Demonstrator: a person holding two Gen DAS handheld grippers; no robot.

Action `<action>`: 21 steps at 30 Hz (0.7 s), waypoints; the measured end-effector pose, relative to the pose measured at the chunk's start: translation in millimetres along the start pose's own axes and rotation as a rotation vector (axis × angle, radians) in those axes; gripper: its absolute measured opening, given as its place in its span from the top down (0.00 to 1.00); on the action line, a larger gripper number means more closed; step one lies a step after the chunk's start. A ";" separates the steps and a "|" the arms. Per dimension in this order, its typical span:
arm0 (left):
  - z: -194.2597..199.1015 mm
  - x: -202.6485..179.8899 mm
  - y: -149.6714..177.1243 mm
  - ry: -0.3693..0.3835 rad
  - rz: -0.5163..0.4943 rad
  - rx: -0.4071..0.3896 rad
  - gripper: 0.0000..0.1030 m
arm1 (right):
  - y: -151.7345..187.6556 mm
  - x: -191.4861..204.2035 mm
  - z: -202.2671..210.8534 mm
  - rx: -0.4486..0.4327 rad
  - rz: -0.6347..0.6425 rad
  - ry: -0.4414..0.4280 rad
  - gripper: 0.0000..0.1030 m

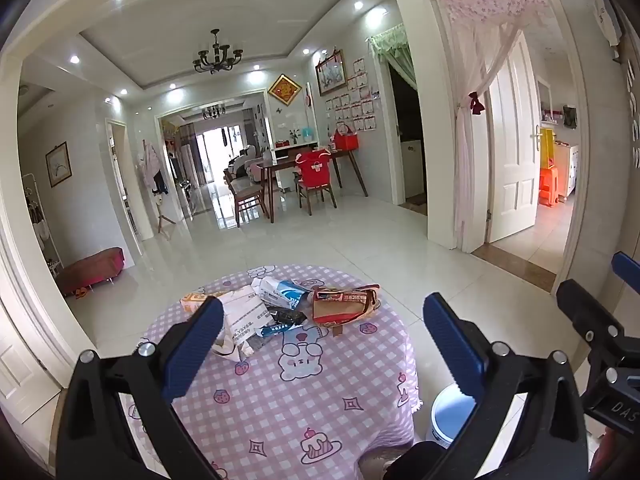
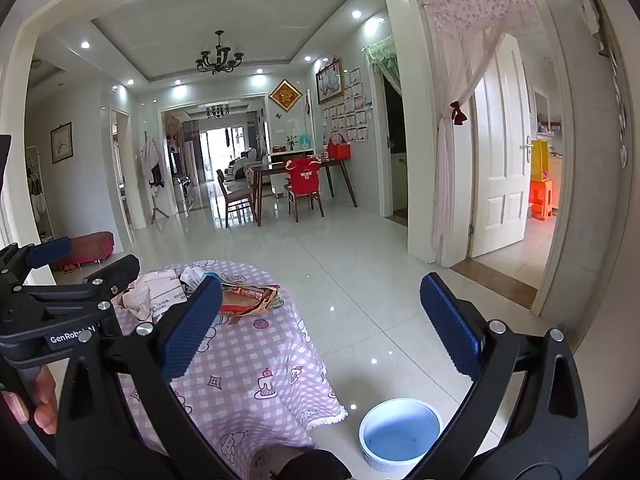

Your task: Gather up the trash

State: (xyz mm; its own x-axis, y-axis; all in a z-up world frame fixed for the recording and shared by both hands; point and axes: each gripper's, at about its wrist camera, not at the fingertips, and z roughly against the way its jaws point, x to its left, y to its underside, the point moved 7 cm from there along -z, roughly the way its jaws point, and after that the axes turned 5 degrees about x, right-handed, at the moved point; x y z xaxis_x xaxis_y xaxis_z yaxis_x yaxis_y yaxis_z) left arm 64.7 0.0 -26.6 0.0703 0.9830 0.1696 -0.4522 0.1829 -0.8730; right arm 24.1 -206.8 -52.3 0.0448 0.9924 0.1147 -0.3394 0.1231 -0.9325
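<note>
On the far part of the pink checked worktop [image 1: 280, 400] lies a heap of crumpled wrappers [image 1: 280, 308]. Both the left tool [image 1: 320, 344] and right tool [image 2: 320, 328] gape wide, empty. Right, on the floor, stands a white bucket [image 2: 400, 436].

A black chandelier [image 1: 218, 53] hung from the recessed ceiling over glossy white floor tiles [image 1: 320, 236]. Further back stood a dark wooden dining table [image 1: 304, 162], with a chair [image 1: 316, 184] in a red cover pulled up to it. A framed picture [image 1: 330, 73] hung above rows of certificates (their print too small to read). To the right, a white door [image 1: 514, 152] stood open behind a tied-back pink curtain [image 1: 476, 120].
</note>
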 end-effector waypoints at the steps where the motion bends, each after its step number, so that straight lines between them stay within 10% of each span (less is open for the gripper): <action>1: 0.0 0.0 -0.1 0.002 0.002 -0.001 0.05 | -0.1 0.1 0.0 0.000 0.001 -0.001 0.06; 21: 0.8 -2.6 -3.0 0.006 -0.005 0.000 0.05 | -2.0 -0.4 -0.9 0.000 0.003 -0.001 0.06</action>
State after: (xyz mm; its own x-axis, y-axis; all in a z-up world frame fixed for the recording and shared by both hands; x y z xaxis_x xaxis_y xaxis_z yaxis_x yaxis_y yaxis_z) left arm 65.2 -3.2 -24.1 0.0782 0.9821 0.1712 -0.4521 0.1880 -0.8719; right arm 25.6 -207.4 -50.9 0.0426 0.9928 0.1122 -0.3397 0.1200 -0.9329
